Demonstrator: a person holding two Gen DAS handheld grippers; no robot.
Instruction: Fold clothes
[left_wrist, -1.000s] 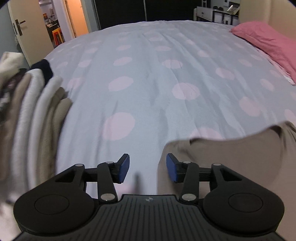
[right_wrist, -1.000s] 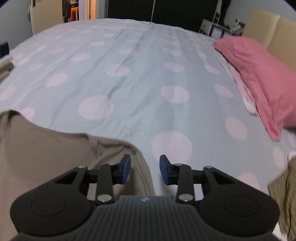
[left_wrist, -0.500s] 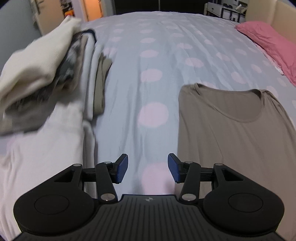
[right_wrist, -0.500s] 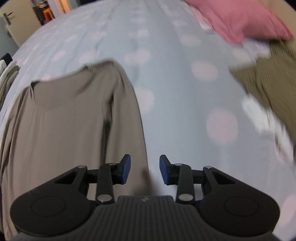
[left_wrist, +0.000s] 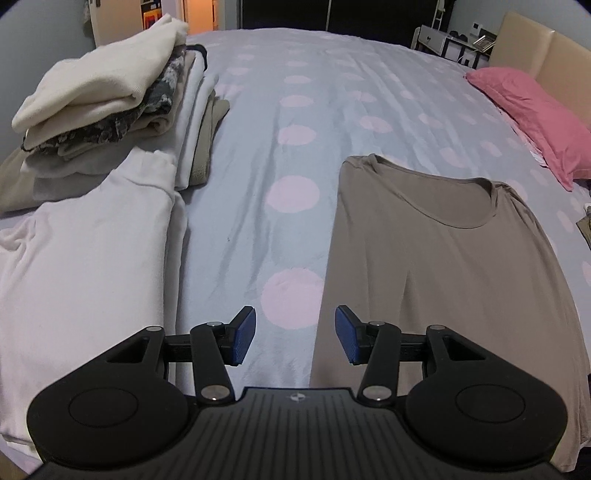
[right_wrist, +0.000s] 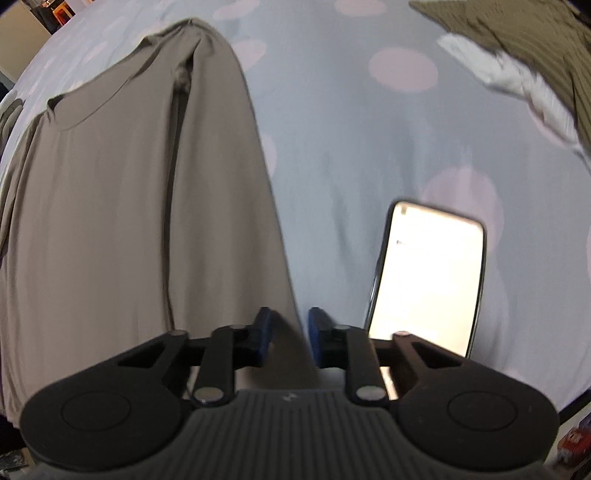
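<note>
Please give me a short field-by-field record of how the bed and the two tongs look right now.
surface: bed cover, pale blue with pink dots
garment in work: taupe T-shirt, spread flat, neckline away from the cameras
left tongs: open, nothing between them, over the cover beside the shirt's edge
right tongs: have just been closing, now shut on the shirt's side edge
folded stack: far left on the bed
white top: flat, in front of the stack
phone: screen lit, on the cover right of the shirt
pillow: pink, by the headboard
</note>
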